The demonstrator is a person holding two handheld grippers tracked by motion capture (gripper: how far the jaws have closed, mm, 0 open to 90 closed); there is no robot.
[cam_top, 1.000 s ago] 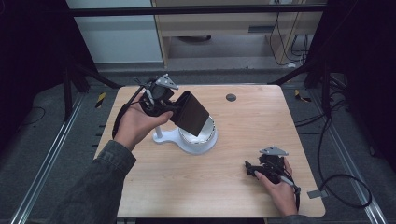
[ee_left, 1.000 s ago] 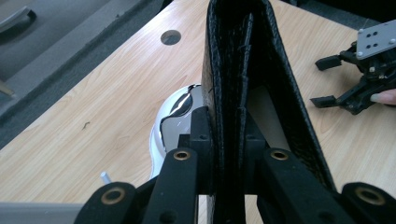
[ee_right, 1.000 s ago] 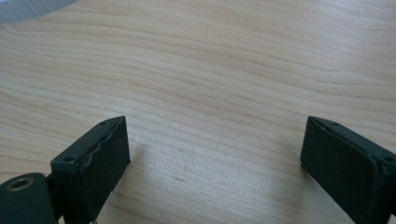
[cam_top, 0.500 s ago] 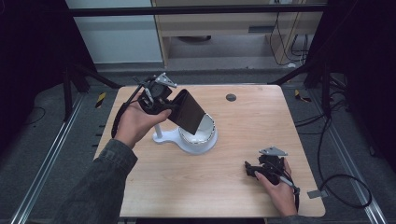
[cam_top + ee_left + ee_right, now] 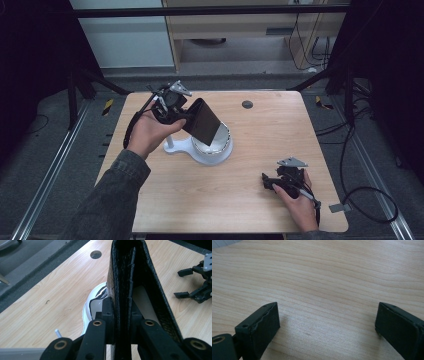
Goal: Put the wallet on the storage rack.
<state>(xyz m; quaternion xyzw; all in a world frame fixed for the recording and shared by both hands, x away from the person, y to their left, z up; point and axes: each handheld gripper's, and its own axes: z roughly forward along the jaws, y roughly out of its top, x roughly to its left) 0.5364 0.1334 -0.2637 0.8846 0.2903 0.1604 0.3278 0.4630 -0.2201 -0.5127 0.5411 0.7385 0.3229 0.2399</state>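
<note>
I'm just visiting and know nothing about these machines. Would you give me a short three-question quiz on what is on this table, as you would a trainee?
1. True or false: the left gripper is clamped on the black wallet.
2. What lies under the wallet? A) a white stand B) a blue bowl C) a stack of books
3. How do the jaws of the right gripper stand, and what is between them?

Key
1. True: in the left gripper view the jaws pinch the wallet's folded edge.
2. A.
3. Wide apart, with just the bare wooden table between them.
</note>
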